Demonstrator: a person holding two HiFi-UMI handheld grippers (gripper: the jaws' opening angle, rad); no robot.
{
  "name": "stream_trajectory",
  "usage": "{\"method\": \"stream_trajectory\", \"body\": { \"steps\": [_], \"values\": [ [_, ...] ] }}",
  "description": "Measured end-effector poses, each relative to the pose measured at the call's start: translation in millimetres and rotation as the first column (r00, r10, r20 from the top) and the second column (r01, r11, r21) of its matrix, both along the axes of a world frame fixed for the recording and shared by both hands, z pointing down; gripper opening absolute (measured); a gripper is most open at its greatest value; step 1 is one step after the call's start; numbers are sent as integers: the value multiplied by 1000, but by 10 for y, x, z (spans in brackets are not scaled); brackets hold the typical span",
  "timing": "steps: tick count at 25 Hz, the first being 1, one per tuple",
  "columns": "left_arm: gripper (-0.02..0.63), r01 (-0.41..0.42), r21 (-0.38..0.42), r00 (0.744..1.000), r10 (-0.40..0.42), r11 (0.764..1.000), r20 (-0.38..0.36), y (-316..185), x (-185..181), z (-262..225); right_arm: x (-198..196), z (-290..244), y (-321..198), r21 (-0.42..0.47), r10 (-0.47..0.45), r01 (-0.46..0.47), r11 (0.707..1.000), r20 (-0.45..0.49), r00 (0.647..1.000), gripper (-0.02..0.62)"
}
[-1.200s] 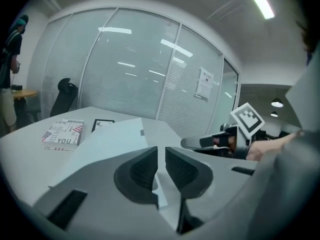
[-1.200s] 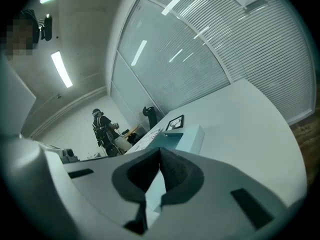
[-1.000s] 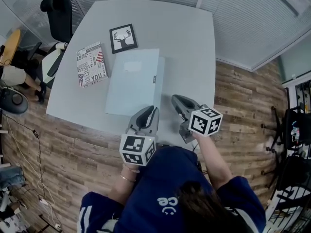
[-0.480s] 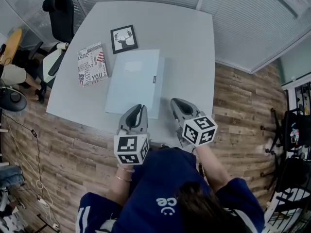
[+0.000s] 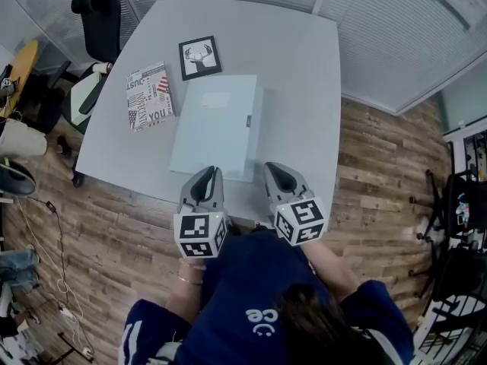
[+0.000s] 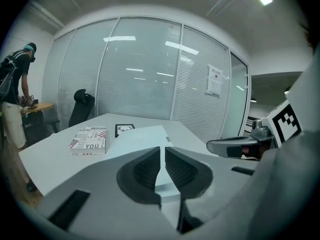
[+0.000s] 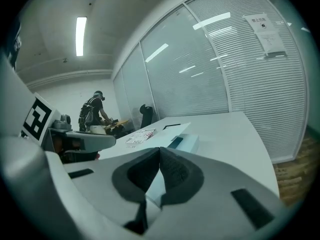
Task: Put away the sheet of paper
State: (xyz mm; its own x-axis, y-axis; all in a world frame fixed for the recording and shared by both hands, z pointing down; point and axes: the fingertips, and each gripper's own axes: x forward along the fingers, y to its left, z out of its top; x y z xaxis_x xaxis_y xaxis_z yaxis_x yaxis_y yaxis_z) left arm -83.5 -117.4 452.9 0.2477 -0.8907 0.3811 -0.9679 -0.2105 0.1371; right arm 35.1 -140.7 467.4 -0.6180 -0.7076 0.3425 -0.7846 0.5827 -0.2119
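At the near edge of the table [image 5: 297, 67], left gripper [image 5: 207, 173] and right gripper [image 5: 274, 169] hang clenched, empty; folder [image 5: 213, 124] closed, no loose sheet: seemingly done.

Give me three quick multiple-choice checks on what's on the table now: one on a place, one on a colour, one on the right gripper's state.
1. Where does the patterned book lie?
A. On top of the folder
B. On the table, left of the folder in the head view
C. On the wooden floor

2. What colour is the folder?
A. Red
B. Black
C. Pale blue

3. How do the right gripper's jaws stand?
A. Wide apart
B. Together with nothing between them
C. Closed on the book

Answers:
1 B: the patterned book lies flat on the table beside the folder, apart from it.
2 C: the head view shows its cover pale blue.
3 B: in the right gripper view the pads of the right gripper meet and hold nothing.
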Motion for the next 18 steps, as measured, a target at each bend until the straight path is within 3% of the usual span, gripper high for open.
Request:
{"method": "stream_trajectory", "body": {
  "steps": [6,18],
  "values": [
    [29,3,3,1000,-3,1000,19,71,-18,84,33,25,41,17,50,-49,999,-37,998,8],
    [28,-12,21,1000,12,1000,14,164,-91,99,-42,-74,153,83,48,-41,996,-83,995,8]
  ]
}}
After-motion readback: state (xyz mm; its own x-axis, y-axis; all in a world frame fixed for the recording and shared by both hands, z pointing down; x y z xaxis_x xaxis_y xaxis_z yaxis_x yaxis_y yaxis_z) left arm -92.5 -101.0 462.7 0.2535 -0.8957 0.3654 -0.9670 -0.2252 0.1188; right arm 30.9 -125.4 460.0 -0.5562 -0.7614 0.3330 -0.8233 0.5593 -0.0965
